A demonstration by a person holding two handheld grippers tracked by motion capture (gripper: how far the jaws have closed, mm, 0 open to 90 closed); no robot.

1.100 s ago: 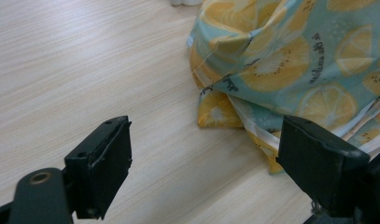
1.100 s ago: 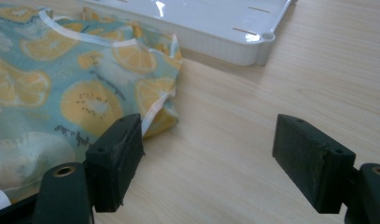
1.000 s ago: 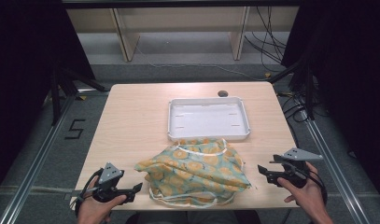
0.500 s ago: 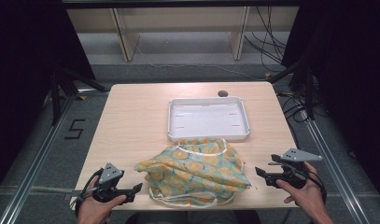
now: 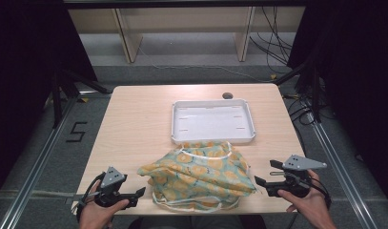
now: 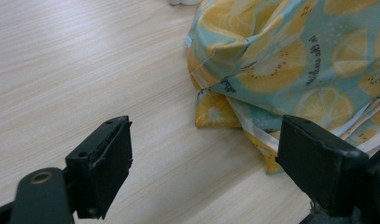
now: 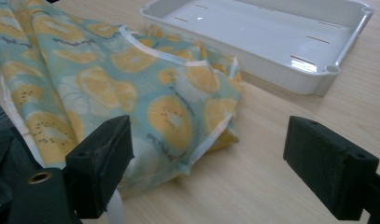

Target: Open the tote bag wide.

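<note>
High view: a lemon-print cloth (image 5: pixel 199 174) is lying crumpled at the near middle of the wooden table (image 5: pixel 134 124), its far edge just beside a white tray (image 5: pixel 212 121) that is sitting empty. The left gripper (image 5: pixel 137 192) and the right gripper (image 5: pixel 261 182) are flanking the cloth, each held in a hand at the near edge, jaws pointing inward and neither touching the fabric. Around the table, a grey floor, metal rails, cables and pale shelving are showing against dark surroundings.

Left gripper view: the jaws are standing wide apart and gripping nothing; the cloth's (image 6: pixel 290 60) folded corner is lying ahead and to one side on bare wood grain.

Right gripper view: the jaws are likewise spread wide and empty, with the cloth's (image 7: pixel 131 79) white-trimmed corner lying between and beyond them and the tray (image 7: pixel 313 79) farther off.

Judged step: the approach is under way, before any grasp. The next move probably calls for each gripper advancing low over the table to a corner or hem and closing on it.
</note>
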